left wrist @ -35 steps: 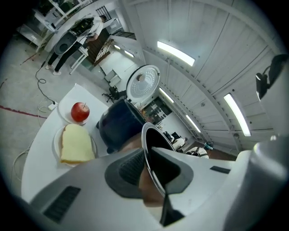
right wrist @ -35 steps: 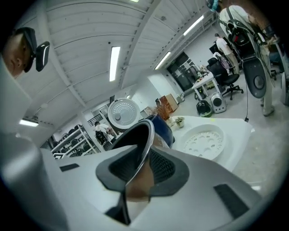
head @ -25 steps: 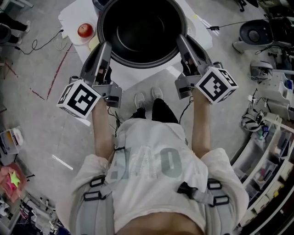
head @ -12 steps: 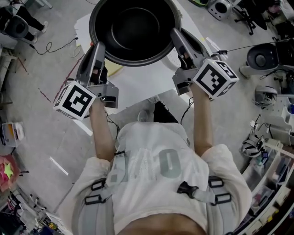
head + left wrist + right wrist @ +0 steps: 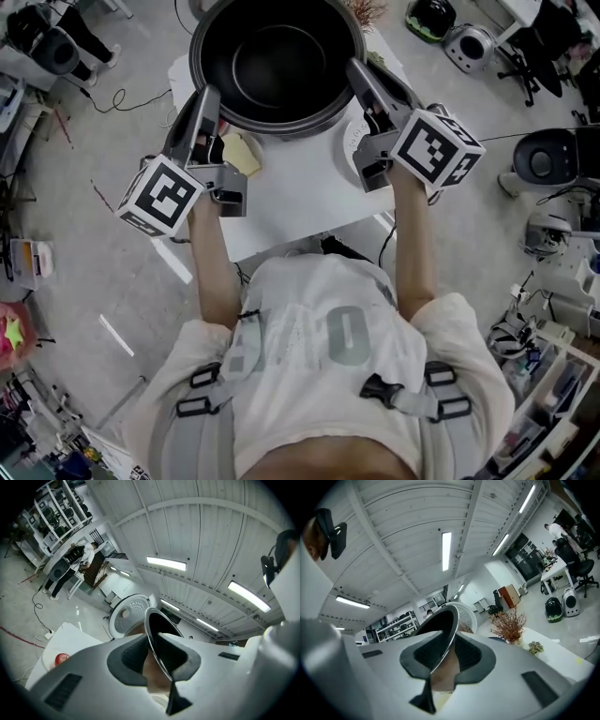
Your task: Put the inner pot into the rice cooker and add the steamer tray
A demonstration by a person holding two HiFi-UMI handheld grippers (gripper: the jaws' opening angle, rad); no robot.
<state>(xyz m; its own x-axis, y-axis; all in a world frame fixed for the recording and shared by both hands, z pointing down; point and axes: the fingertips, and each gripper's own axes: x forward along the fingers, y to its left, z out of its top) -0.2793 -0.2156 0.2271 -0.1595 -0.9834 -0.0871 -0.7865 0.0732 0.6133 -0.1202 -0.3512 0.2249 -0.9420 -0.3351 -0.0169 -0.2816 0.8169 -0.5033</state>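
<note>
Pot (image 5: pixel 277 66) carried onward over bench (image 5: pixel 300 202) since earlier frame, not yet in cooker. Risk: rim-only hold, so uneven hands may tilt or slip pot. Left hand-held gripper (image 5: pixel 210 94) and right hand-held gripper (image 5: pixel 357 71) nearly closed, each pinching opposite side of rim. Cooker lid (image 5: pixel 126 616) open beyond.

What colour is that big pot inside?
The inner pot is black, silvery-rimmed; clearest in the head view.
</note>
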